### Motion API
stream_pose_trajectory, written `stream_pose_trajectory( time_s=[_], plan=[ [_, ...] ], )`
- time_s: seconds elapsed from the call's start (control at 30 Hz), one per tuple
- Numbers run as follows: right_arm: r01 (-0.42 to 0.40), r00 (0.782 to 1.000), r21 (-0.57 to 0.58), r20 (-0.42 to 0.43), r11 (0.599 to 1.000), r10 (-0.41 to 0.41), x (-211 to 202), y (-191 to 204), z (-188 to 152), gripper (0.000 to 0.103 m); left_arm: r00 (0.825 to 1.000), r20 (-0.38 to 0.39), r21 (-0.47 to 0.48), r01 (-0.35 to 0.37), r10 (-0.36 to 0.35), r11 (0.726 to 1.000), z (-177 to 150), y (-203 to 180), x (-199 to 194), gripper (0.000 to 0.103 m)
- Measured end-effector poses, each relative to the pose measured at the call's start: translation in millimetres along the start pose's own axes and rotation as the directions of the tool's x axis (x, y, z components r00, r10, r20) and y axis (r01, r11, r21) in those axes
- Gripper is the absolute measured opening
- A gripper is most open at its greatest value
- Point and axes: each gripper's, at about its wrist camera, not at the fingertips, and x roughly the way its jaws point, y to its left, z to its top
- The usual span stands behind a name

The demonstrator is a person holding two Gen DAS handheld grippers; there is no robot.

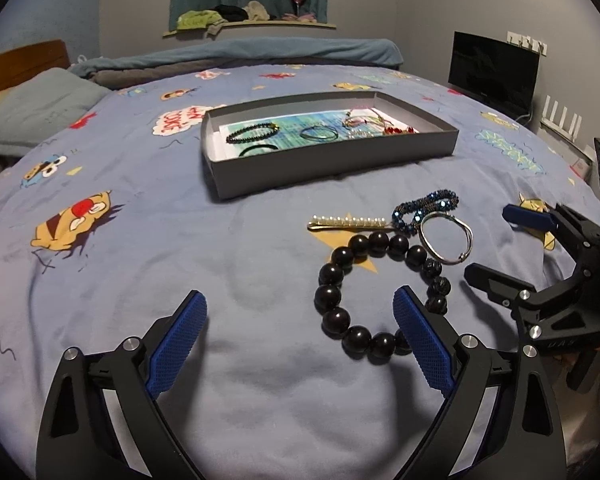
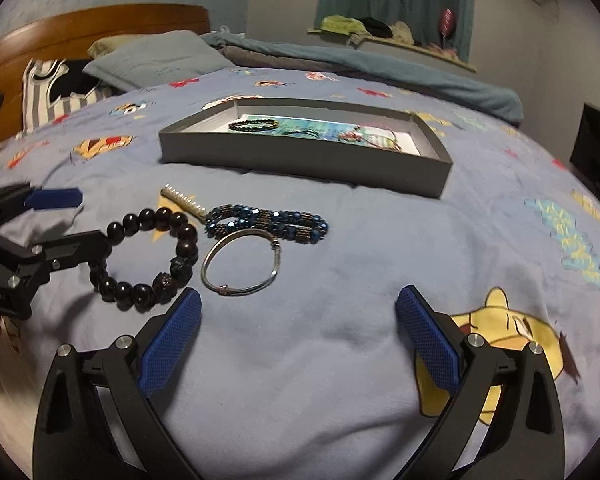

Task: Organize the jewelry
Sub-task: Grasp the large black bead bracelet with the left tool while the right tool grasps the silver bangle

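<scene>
While I hold both claws spread over soft cartoon-print bed [image 1: 140, 280], left claw [image 1: 300, 312] nears glossy round-bead bracelet [image 1: 332, 296]; right claw [image 2: 298, 312] near thin silver bangle [image 2: 240, 264]; grey cardboard tray [image 1: 340, 168] beyond

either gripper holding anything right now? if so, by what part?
Nothing held. Left gripper and right gripper are both open and empty; the black bead bracelet lies loose on the bedspread.

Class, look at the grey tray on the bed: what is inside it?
Inside the grey tray: a printed paper liner, a dark beaded bracelet, a thin bangle, a black band and red-beaded pieces. The near wall hides the front floor.
</scene>
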Motion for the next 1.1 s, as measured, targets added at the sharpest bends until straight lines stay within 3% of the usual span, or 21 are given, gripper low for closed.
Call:
stream_pose_trajectory(
  time_s=[0.13, 0.37, 0.63, 0.8, 0.9, 1.0, 1.1],
  plan=[
    [0.023, 1.000, -0.096, 0.019, 0.995, -0.021, 3, 15, -1, 0.091, 1.000, 0.007, 0.011, 0.022, -0.022, 1.000, 1, -4, -1, 0.090],
    [0.010, 0.999, -0.145, 0.039, 0.989, -0.004, 10, 24, 2, 0.070, 0.998, -0.020, 0.038, 0.062, -0.062, 0.997, 3, -13, 7, 0.064],
    [-0.043, 0.998, -0.149, 0.036, 0.988, 0.049, 15, 26, 6, 0.047, 0.997, -0.058, 0.067, 0.063, -0.059, 0.996, 3, -18, 19, 0.057],
    [-0.060, 0.997, -0.120, 0.042, 0.991, 0.066, 12, 23, 7, 0.047, 0.997, -0.064, 0.073, 0.051, -0.046, 0.996, 4, -16, 24, 0.049],
    [-0.070, 0.996, -0.094, 0.049, 0.993, 0.075, 9, 18, 7, 0.047, 0.998, -0.053, 0.093, 0.023, -0.019, 0.995, 3, -16, 23, 0.030],
    [-0.073, 0.996, -0.070, 0.053, 0.995, 0.076, 7, 13, 7, 0.047, 0.999, -0.041, 0.115, 0.001, 0.004, 0.993, 4, -18, 21, 0.018],
    [-0.083, 0.995, -0.045, 0.053, 0.996, 0.085, 6, 8, 7, 0.047, 0.999, -0.033, 0.149, -0.019, 0.024, 0.989, 3, -21, 21, 0.018]
  ],
)
